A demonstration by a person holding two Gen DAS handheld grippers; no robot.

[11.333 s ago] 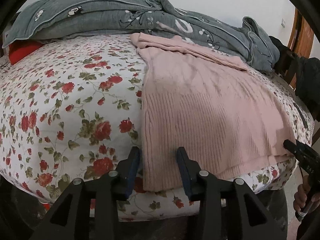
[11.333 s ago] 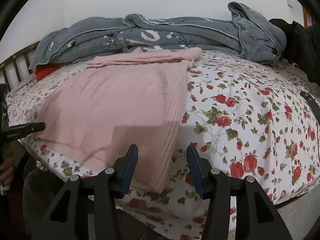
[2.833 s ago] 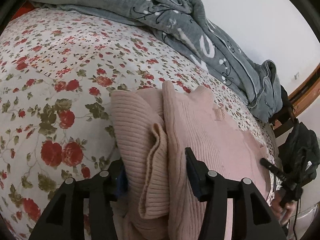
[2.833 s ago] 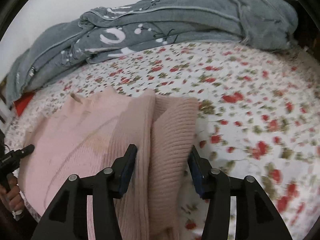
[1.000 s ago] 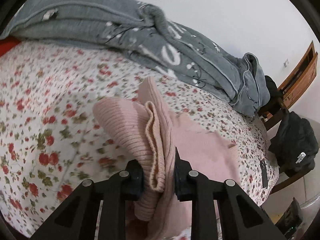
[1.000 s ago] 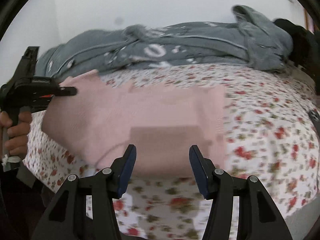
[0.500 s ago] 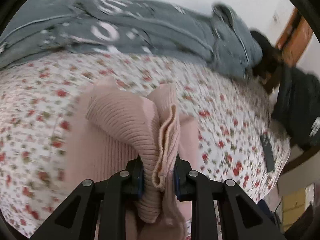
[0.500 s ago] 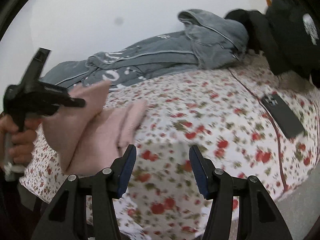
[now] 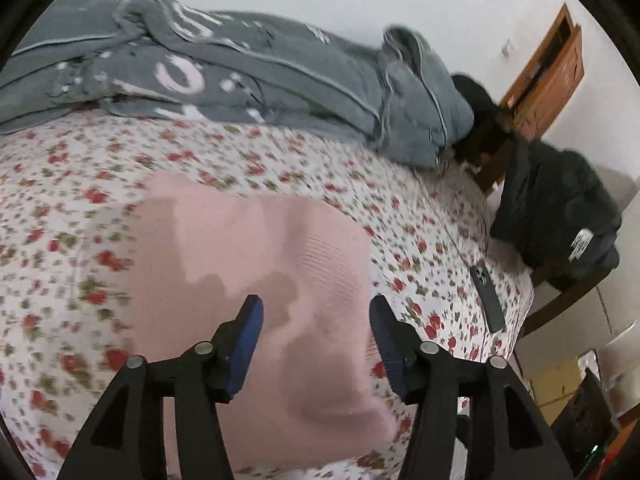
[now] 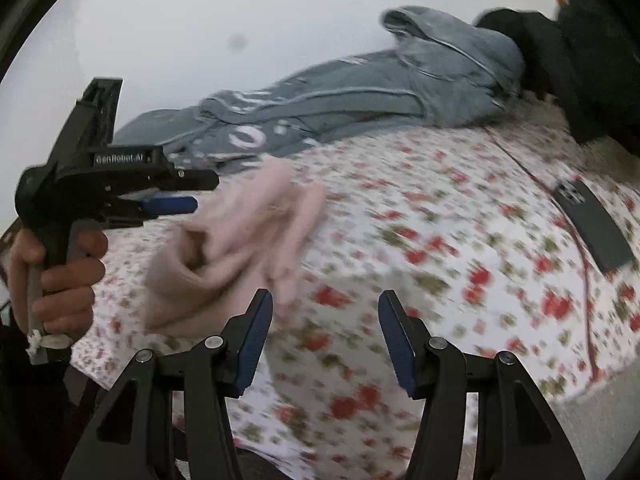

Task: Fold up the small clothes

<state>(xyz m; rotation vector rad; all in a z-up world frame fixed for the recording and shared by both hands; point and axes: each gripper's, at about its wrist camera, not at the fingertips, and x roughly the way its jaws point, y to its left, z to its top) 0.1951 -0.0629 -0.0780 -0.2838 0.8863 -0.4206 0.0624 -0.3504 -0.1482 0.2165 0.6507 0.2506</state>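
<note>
The pink ribbed sweater (image 9: 256, 280) lies folded into a thick bundle on the floral bedsheet (image 9: 80, 184), near the bed's front edge. My left gripper (image 9: 314, 330) is open just above it, with nothing between its blue pads. In the right wrist view the sweater (image 10: 240, 248) is a blurred, bunched stack, and the left gripper (image 10: 188, 192) hovers over its left side, held by a hand. My right gripper (image 10: 324, 332) is open and empty over the bare sheet to the right of the sweater.
A grey blanket (image 9: 240, 80) is piled along the wall at the back of the bed. A dark phone (image 9: 486, 298) lies on the sheet at the right, also in the right wrist view (image 10: 592, 224). A black jacket (image 9: 556, 216) hangs on a chair beside the bed.
My left gripper has opened and let go of the sweater's folded edge, which now lies on the bundle. My right gripper stays open and has drifted right.
</note>
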